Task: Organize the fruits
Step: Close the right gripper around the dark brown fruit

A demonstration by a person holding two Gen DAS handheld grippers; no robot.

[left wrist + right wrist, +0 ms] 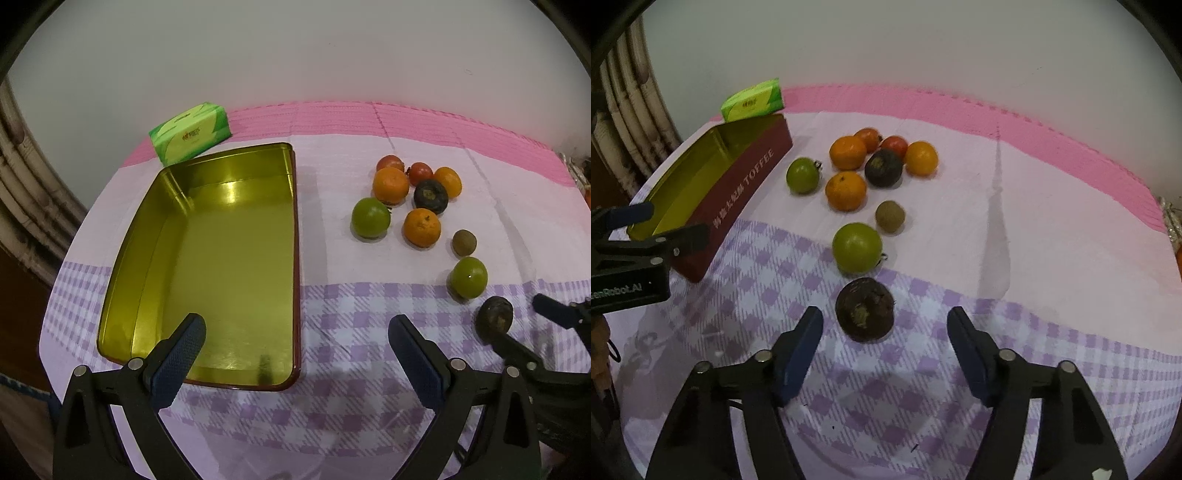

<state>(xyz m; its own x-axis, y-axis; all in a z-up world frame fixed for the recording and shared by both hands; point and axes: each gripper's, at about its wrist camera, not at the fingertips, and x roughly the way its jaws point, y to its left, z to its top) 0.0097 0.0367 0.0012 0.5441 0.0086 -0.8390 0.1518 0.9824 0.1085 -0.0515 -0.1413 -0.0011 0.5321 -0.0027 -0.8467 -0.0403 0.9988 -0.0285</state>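
Right wrist view has the right gripper [884,338] nearest, its two fingers [801,350] roughly half apart and angled down at the cloth-covered counter [1015,229], with nothing pressed between them. A dark purple fruit [864,309] lies just past the fingertips, a little left of centre and touching neither pad; from the left wrist view it seems to sit close against one finger, though contact cannot be made out. I would judge it light, firm-skinned and round, likely to roll if nudged, so the fingers should close across its widest part, from both sides at once, without much squeeze. Beyond it sit a large green fruit [857,247], a small brown fruit [890,216], then a tight cluster: an orange [846,191], a second green fruit [802,175], another dark fruit [883,167], two more oranges and two reddish fruits at the back, too small to name. To the left the left gripper [295,349] hangs with its fingers spread wide and empty over the near end of the toffee tin [129,236]. Its gold interior holds nothing; every fruit is out on the cloth. Behind the tin stands a green tissue pack [190,132].
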